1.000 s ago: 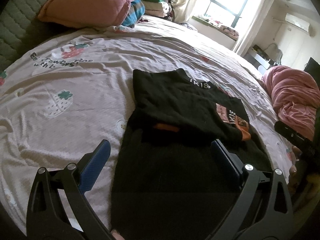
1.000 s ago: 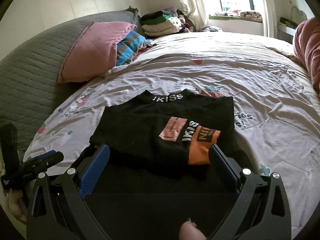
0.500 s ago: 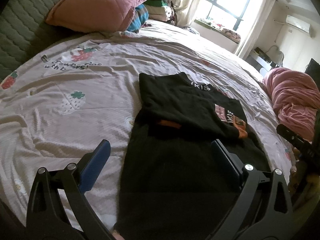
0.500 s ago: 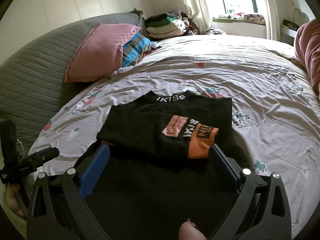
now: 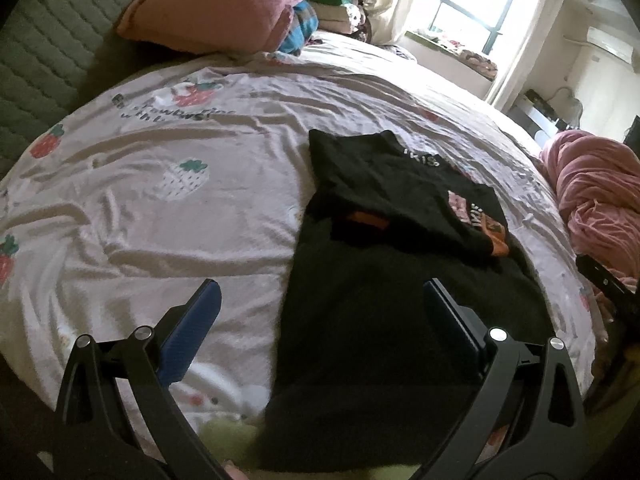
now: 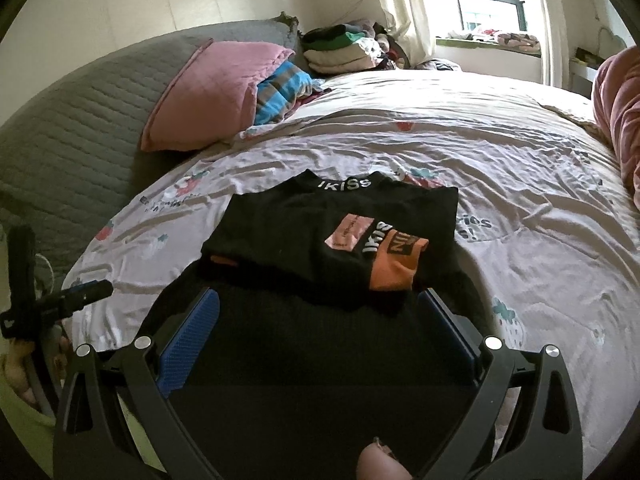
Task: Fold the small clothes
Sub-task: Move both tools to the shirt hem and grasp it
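Step in hand: the black shirt (image 6: 320, 240) lies on the bed (image 6: 520, 184), near its front edge. The sleeves seem already folded inward, the lower part is flat toward the cameras. I judge the side folds are done and the bottom fold is not yet made.
Left claw (image 5: 320, 312): wide, holding nothing, above the shirt's left lower edge.
Right claw (image 6: 318, 320): wide, holding nothing, above the lower part.
Next move: probably each claw must pinch one hem corner and carry it up to the collar, evenly.
Writing on shirt: "IKISS" on the collar (image 6: 344, 185); "IKIS" again on the chest; orange patch (image 6: 396, 264) letters not readable.
Writing on sheet: "strawberries", partly hidden.
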